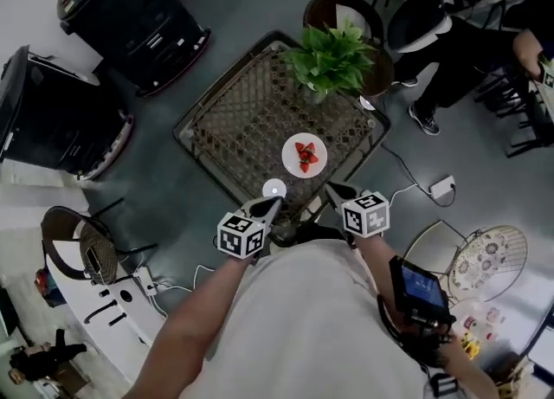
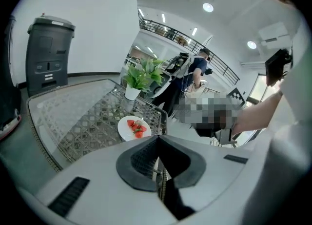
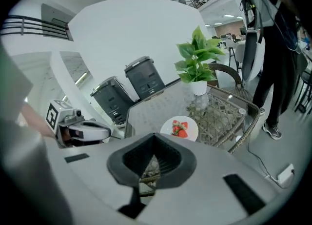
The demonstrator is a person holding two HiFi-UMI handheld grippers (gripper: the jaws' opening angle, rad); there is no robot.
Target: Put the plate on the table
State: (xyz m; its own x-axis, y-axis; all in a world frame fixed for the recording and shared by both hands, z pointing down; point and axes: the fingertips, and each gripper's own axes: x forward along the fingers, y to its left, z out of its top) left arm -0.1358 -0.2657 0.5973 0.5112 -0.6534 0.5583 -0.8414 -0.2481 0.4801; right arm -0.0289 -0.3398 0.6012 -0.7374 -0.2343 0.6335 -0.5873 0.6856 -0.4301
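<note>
Held both tools low and tight against the torso, right at the table's (image 1: 234, 120) near corner. Had the left gripper (image 1: 270, 207) clenched tip to tip, gripping nothing, as seen plainly down its own jaws (image 2: 157, 138). Had the right gripper (image 1: 336, 189) just beside it, pinched closed too and just as empty (image 3: 154, 135). Wore a dark screen device (image 1: 420, 289) strapped on the right forearm.

Just past the left tips, picked out a small white disc (image 1: 273, 188) lying on the glass. A little farther on, found the plate (image 1: 305, 155), white and round, flat on the glass top over the woven lattice. Carried red strawberries (image 1: 306, 157) in its middle. Sat clear of both grippers, touched by neither.

Farther still, spotted a leafy green plant (image 1: 333, 58) in a white pot at the table's far corner. Beyond it, caught a dark round chair (image 1: 342, 9) tucked close behind. Off to the left on the grey floor, noted a black bin (image 1: 130, 12) and a second black bin (image 1: 52, 116). Far right, glimpsed a person (image 3: 280, 53) in dark trousers.
</note>
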